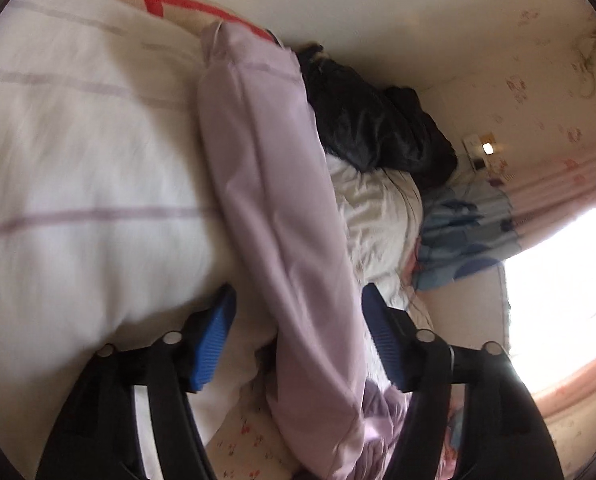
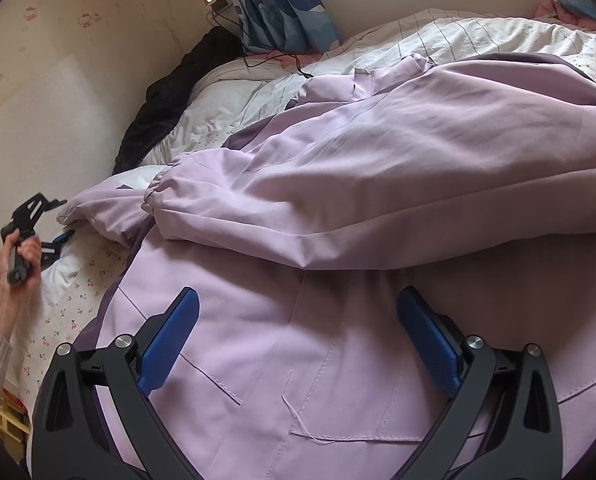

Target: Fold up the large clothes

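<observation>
**Bedroom, bed surface: lilac garment spread across the quilt, both grippers empty**

Bedding fills both views: a white quilt [image 1: 78, 160] with thin purple lines, over a sheet [image 2: 74, 304] printed with small cherries.

Nearest to you, your right gripper [image 2: 298, 340] hangs over the lilac jacket [image 2: 337, 208] with its jaws wide, blue pads [image 2: 170, 344] clear of the cloth and holding nothing. The jacket lies directly beneath, seams and a loose thread visible, with one sleeve [image 2: 226, 188] folded across the body and its gathered cuff pointing toward your left hand.

Your left gripper [image 1: 298, 344] also stands wide open. A long lilac fold of the jacket runs up between its pads without being pinched. In the right wrist view your left hand [image 2: 26, 252] holds that gripper at the garment's far edge, just beside the cloth.

Obstructions further off: a black garment [image 2: 166, 96] is bunched against the wall, touching the quilt. Beyond it stands a blue patterned pillow [image 2: 286, 4], with a black cable [image 2: 266, 56] trailing from a wall socket [image 2: 214, 0] onto the bed.

Limits: the left wrist view is motion-blurred, and the window [image 1: 569, 280] is blown out. The jacket's lower hem is cut off by the right gripper's frame. Wallpaper motifs are too small to read; no legible labels or writing found.
</observation>
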